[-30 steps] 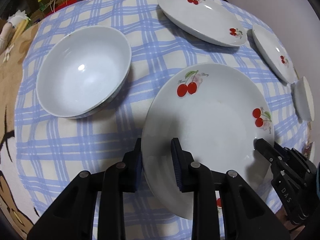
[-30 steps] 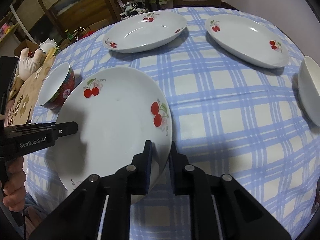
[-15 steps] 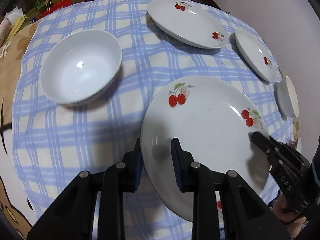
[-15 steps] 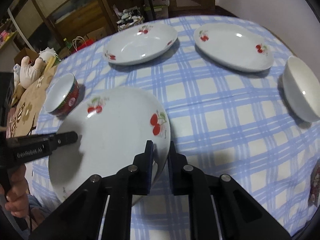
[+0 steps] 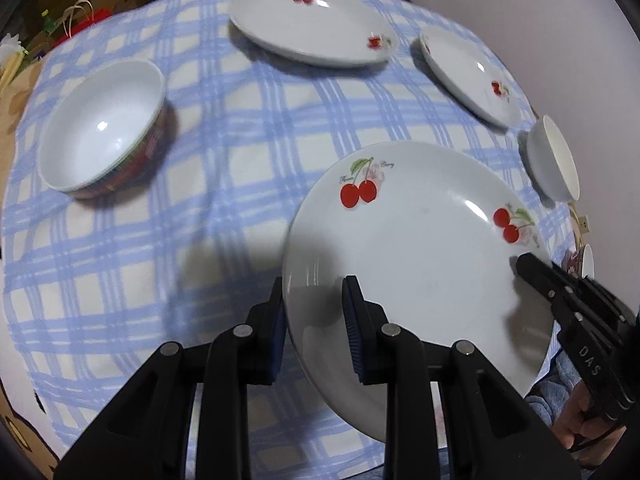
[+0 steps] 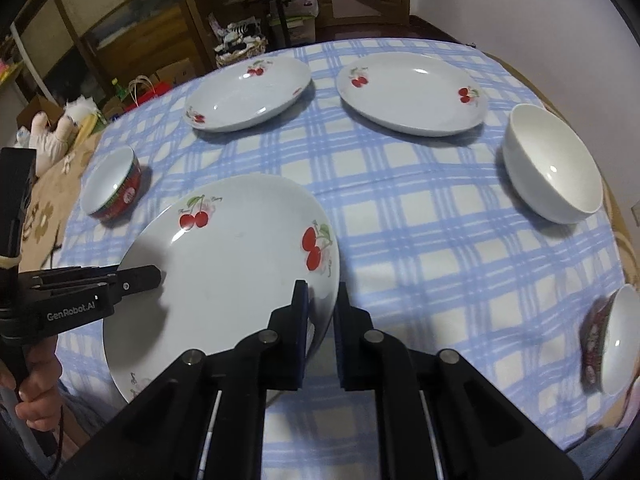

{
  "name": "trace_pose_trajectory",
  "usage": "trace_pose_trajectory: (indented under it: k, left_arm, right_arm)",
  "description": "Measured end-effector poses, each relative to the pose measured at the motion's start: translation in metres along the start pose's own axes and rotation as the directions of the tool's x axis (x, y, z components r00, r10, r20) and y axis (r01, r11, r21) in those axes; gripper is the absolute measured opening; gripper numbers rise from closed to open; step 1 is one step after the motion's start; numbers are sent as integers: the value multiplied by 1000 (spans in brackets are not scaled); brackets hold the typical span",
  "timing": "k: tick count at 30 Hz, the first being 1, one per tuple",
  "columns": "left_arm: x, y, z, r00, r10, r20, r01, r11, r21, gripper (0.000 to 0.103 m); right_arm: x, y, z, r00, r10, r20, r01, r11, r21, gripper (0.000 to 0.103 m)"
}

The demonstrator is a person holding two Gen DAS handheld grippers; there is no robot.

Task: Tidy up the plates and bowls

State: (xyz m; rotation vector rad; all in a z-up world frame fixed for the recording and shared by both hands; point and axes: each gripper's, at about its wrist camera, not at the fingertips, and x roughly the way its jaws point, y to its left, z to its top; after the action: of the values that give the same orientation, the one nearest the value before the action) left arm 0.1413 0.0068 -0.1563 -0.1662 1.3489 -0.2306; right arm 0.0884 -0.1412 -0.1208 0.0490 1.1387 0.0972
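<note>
With the left gripper (image 5: 314,320) and right gripper (image 6: 320,320) fingers each pinching opposite rims of the cherry plate (image 5: 416,256), lifted above the surface (image 5: 240,152), we should keep it level; carry it slowly to a far plate (image 6: 248,94).

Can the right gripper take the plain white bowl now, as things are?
Probably not yet: the right gripper is shut on the rim of the cherry plate. The cloth toward the white bowl looks free otherwise.
</note>
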Motion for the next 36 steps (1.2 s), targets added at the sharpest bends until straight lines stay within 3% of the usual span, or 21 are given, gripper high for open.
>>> trace_pose_trajectory:
  k: [4, 12, 16, 19, 24, 36]
  left_arm:
    - [4, -10, -8, 1000, -11, -2, 11, 1000, 15, 26]
    - [12, -43, -20, 1000, -11, -30, 14, 993, 118, 26]
    - [32, -67, -32, 996, 55, -74, -39, 977, 208, 26]
    - [30, -86, -37, 993, 117, -16, -107, 948, 301, 26]
    - [30, -81, -27, 997, 75, -33, -64, 964, 259, 26]
    - [27, -81, -24, 997, 77, -13, -70, 961, 266, 26]
  right_arm:
    - [-3, -7, -3, 999, -28, -26, 28, 999, -28, 13]
    - [-17, -33, -26, 994, 3, -106, -11, 997, -73, 14]
    - [-5, -45, -45, 983, -33, -181, 17, 996, -88, 14]
    - [12, -51, -56, 971, -48, -234, 28, 996, -89, 19]
    - [23, -59, -48, 972, -48, -232, 36, 998, -56, 20]
    - [28, -58, -45, 971, -102, -214, 89, 994, -71, 21]
